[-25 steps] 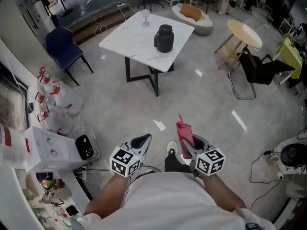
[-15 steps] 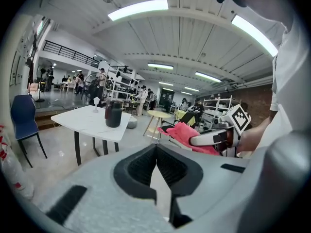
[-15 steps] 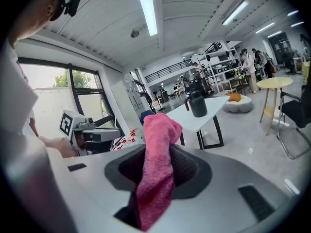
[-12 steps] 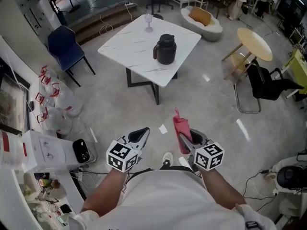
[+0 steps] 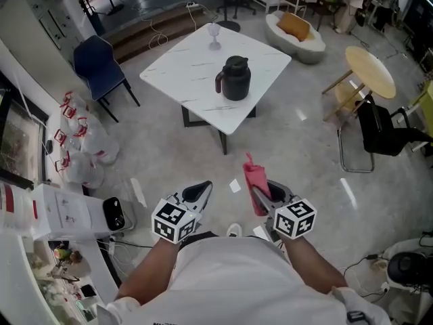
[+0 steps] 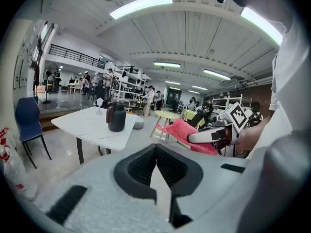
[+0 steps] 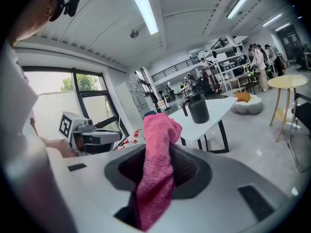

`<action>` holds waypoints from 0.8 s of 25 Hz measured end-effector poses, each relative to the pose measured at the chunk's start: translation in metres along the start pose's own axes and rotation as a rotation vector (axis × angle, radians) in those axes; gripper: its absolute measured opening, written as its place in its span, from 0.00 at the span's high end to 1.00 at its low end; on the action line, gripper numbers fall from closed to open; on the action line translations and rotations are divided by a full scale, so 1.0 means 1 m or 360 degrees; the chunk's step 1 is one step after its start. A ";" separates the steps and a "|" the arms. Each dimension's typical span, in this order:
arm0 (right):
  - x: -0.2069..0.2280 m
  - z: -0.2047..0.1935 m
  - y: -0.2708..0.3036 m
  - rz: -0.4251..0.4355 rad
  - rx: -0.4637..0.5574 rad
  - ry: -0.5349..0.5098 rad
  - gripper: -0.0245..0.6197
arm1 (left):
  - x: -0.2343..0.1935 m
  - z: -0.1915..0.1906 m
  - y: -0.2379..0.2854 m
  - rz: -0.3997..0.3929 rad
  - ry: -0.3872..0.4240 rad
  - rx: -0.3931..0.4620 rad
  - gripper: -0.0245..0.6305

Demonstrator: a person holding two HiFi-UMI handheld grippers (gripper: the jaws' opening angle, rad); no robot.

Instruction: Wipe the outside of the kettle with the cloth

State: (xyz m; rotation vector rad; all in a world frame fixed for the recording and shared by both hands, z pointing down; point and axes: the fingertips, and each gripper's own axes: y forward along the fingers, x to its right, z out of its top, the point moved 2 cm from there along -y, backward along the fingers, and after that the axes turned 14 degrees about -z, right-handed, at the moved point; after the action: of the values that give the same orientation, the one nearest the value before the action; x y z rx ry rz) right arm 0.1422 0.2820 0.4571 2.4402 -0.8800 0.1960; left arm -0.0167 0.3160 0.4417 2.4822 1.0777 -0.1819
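Kettle [image 5: 235, 78] nearer; cloth [image 5: 256, 189] base seemingly hidden.

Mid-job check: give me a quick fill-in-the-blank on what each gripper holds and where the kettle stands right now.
1. The cloth clamped in the right gripper is ___ in colour.
2. The left gripper has its jaws shut on ___.
3. The black kettle stands on a table whose top is ___.

Missing words: pink; nothing; white.
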 end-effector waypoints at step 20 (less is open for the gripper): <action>0.028 0.006 0.034 0.0003 -0.0042 0.0104 0.75 | -0.030 0.005 0.028 0.0003 -0.0042 -0.0050 0.96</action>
State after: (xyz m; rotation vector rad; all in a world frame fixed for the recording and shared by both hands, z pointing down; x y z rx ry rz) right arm 0.1423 0.2417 0.4758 2.3948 -0.8506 0.2619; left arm -0.0166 0.2769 0.4545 2.4461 1.0592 -0.1951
